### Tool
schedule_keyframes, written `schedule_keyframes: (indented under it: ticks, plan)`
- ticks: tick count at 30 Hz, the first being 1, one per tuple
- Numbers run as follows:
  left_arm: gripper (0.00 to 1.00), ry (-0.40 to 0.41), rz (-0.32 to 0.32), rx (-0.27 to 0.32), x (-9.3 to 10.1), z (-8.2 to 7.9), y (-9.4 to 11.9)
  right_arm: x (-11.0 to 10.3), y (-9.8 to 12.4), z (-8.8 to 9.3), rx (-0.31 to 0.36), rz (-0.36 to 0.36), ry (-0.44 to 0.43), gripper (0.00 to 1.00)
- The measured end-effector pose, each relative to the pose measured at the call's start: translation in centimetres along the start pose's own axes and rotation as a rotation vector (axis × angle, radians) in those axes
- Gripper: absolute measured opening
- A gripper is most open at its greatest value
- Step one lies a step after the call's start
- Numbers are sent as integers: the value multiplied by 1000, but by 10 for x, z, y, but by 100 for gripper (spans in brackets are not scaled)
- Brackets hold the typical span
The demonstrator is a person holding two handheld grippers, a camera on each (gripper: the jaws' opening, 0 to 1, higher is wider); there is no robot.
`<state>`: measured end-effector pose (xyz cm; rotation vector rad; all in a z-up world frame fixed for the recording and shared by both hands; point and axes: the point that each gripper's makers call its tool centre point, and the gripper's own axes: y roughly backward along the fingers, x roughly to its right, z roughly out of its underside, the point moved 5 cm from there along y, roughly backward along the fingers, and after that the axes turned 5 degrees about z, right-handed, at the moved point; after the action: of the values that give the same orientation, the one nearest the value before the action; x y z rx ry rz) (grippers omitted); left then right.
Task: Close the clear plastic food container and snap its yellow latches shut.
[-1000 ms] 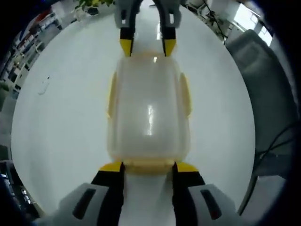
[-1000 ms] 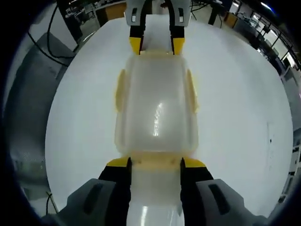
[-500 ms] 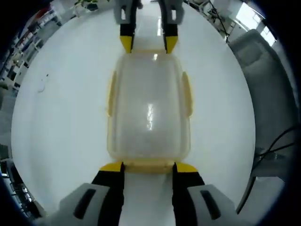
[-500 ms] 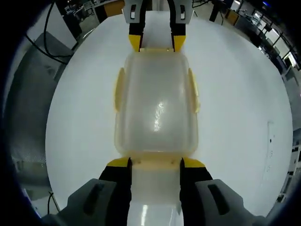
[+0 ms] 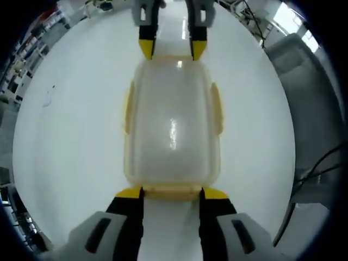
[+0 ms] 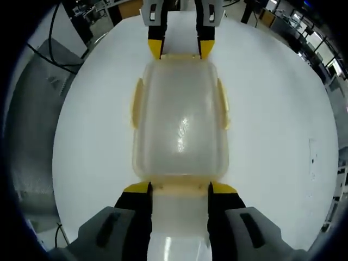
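Note:
The clear plastic container [image 5: 173, 125] lies lengthwise on the white table [image 5: 70, 136] with its lid on. Yellow side latches [image 5: 129, 109] lie flat along its long sides. My left gripper [image 5: 173, 192] is open, its yellow tips at the near end's two corners and the yellow end latch [image 5: 172, 190] between them. My right gripper [image 5: 171, 50] stands the same way at the far end. In the right gripper view the container [image 6: 179, 122] runs from my right gripper [image 6: 180, 188], open at the near end latch [image 6: 179, 187], to the left gripper [image 6: 180, 49].
A grey chair [image 5: 304, 81] stands beyond the table's edge, also seen as a grey chair [image 6: 32, 109] with black cables [image 6: 54, 49] near it. Shelves and desks crowd the room behind. Bare tabletop lies on both long sides of the container.
Both views have shifted slightly, so the opposite gripper sits a little higher in each picture. The grippers keep their places at the container's two ends, jaws unchanged.

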<state>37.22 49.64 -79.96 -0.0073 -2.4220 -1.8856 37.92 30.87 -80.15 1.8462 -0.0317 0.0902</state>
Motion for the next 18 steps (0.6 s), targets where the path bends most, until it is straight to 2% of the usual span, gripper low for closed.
schedule_keyframes:
  ticks: [4, 8, 11, 15, 18]
  plan:
    - [34, 2, -5, 28, 1, 1, 0, -2, 0, -1, 6, 9, 7, 36]
    - [34, 4, -1, -7, 6, -3, -1, -7, 1, 0, 9, 3, 18, 36]
    - [34, 29, 27, 6, 14, -3, 1, -11, 5, 1, 14, -18, 27, 36]
    - [34, 45, 27, 20, 20, -4, 15, -15, 18, -2, 43, -15, 34, 36]
    - [34, 48, 10, 7, 22, -7, 27, -13, 28, -7, 67, -1, 40, 36]
